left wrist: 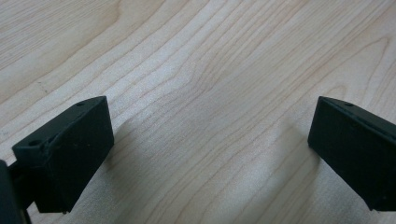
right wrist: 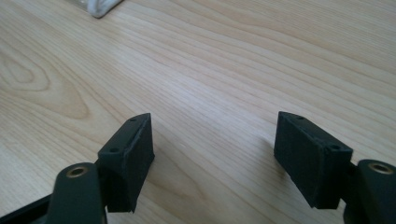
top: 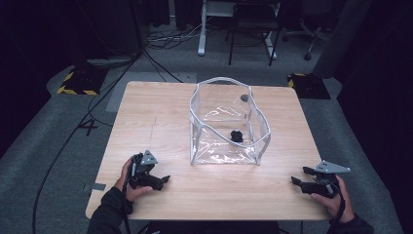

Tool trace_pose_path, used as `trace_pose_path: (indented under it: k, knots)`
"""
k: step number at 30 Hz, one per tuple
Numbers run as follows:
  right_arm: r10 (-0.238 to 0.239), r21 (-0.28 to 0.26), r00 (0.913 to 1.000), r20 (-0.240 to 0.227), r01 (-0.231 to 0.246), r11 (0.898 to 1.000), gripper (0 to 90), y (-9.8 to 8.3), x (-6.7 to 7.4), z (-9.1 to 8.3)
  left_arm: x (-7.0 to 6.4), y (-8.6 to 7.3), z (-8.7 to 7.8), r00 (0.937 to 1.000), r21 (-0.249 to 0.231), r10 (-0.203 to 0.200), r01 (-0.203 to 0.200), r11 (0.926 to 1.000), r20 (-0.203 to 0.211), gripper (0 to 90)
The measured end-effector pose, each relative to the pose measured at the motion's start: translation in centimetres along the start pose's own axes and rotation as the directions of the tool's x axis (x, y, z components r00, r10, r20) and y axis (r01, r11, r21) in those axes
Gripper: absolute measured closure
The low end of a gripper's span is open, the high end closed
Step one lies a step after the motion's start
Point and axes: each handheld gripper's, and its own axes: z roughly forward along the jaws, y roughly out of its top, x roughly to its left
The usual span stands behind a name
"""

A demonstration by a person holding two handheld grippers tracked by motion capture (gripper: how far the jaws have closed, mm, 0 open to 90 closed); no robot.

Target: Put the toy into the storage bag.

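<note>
From the high view, a clear plastic bag (top: 226,124) is seen standing open at the middle of the tabletop (top: 146,122), a small black object (top: 236,135) lying inside it. Nothing is held, so any handling is judged not yet begun. The left tool (top: 163,181) and right tool (top: 295,181) are rested low near the front edge, well apart from the bag.

In the left gripper view, the jaws are spread wide over bare wood.

In the right gripper view, the jaws are likewise apart and empty, a bag corner (right wrist: 99,6) showing far off.

I sit at a light wooden table (top: 160,117). The floor (top: 44,141) is grey carpet with black cables (top: 73,131). Behind it is dark, with a white desk leg (top: 201,29) and a chair (top: 251,29).
</note>
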Motion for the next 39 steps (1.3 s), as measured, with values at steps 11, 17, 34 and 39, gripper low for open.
trace_pose_path:
  k: [11,17,34,39]
  knots:
    - [0.073,-0.004,0.9942,0.078,-0.073,0.997,21.4,-0.7,-1.1,-0.6,0.0,0.0,0.0,1.0000,0.000,-0.001,0.001,1.0000,-0.001,0.5]
    - [0.094,-0.005,0.9908,0.097,-0.094,0.996,21.8,-0.7,-1.1,-0.5,0.0,0.0,0.0,1.0000,0.000,-0.004,0.004,1.0000,-0.002,0.5]
    - [0.103,-0.006,0.9884,0.112,-0.103,0.995,21.8,-0.6,-1.1,-0.4,-0.1,-0.1,0.0,0.9999,0.003,-0.017,0.017,0.9999,-0.002,0.5]
    - [0.104,-0.008,0.9880,0.114,-0.104,0.995,22.2,-0.6,-1.2,-0.4,0.0,0.1,0.0,0.9999,0.006,-0.011,0.011,0.9999,-0.005,0.4]
